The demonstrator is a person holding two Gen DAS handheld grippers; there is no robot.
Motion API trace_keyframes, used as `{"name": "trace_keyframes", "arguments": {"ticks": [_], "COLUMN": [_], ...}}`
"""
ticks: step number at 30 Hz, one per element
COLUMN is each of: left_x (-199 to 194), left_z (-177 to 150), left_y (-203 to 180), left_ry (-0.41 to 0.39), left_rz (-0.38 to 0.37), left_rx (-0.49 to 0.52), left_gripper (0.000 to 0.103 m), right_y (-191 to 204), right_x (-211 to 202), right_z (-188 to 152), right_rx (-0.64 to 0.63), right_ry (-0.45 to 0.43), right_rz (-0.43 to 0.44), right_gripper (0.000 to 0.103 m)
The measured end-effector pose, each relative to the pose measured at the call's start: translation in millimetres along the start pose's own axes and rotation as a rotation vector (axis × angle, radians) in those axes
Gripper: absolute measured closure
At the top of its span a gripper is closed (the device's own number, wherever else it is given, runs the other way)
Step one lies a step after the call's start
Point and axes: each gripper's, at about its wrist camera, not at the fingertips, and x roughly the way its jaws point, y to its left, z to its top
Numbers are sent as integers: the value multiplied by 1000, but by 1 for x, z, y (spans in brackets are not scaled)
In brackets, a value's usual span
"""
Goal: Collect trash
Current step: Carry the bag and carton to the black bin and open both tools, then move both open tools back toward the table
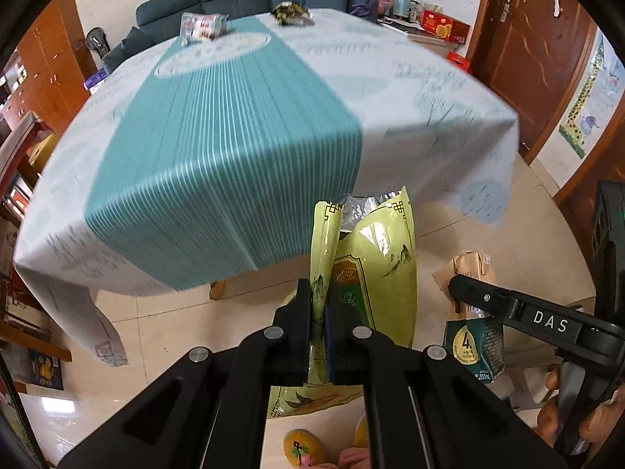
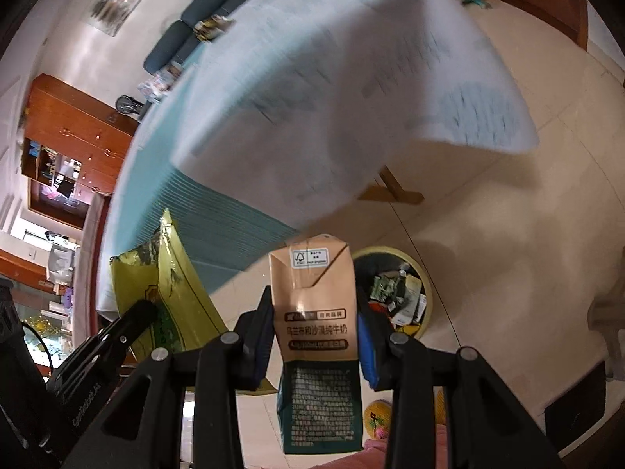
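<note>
Carrying both finds off the table, by the look of it: the left gripper point(image 1: 320, 324) pinches a yellow-green bag point(image 1: 371, 265), the right gripper point(image 2: 314, 336) clamps a milk carton point(image 2: 318, 336). Next comes the bin point(image 2: 427, 297) on the floor below the carton, already holding wrappers; two more wrappers point(image 1: 203, 27) wait on the table point(image 1: 429, 97).

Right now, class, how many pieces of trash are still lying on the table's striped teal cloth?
2, both at the far edge by the sofa: a pale crumpled snack wrapper on the left and a dark yellow-black crumpled wrapper to its right. The table's near edge lies hidden behind the grippers.
</note>
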Motion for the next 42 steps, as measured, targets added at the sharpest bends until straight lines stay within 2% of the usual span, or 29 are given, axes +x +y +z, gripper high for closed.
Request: {"name": "trace_keyframes", "arguments": {"ticks": [11, 18, 23, 26, 28, 29, 30, 31, 35, 42], "left_x": [101, 164, 203, 225, 240, 248, 253, 256, 272, 270], "left_z": [-49, -64, -70, -76, -81, -83, -85, -86, -92, -81], "left_y": [13, 18, 12, 6, 2, 1, 1, 1, 2, 5], "left_ry": [12, 30, 29, 32, 37, 42, 44, 44, 55, 71], "left_rz": [13, 6, -16, -20, -18, -15, -17, -18, -9, -4], "left_rx": [-55, -65, -34, 0, 26, 39, 45, 49, 84, 70], "left_gripper": [100, 100, 97, 89, 68, 61, 48, 42, 42, 42], "right_y": [-43, -61, -72, -80, -84, -86, -90, -92, -99, -100], "right_x": [94, 148, 183, 205, 219, 224, 232, 240, 254, 259], "right_z": [-19, -21, -23, -22, -25, -25, -27, -28, -35, -35], "right_rx": [-7, -29, -40, -41, -38, -39, -43, -50, -64, -79], "right_ry": [69, 115, 135, 162, 186, 196, 204, 214, 225, 184], "right_rz": [-2, -28, -50, -65, -83, -103, -118, -123, -141, -144], "right_gripper": [67, 66, 66, 65, 65, 65, 65, 64, 52, 51]}}
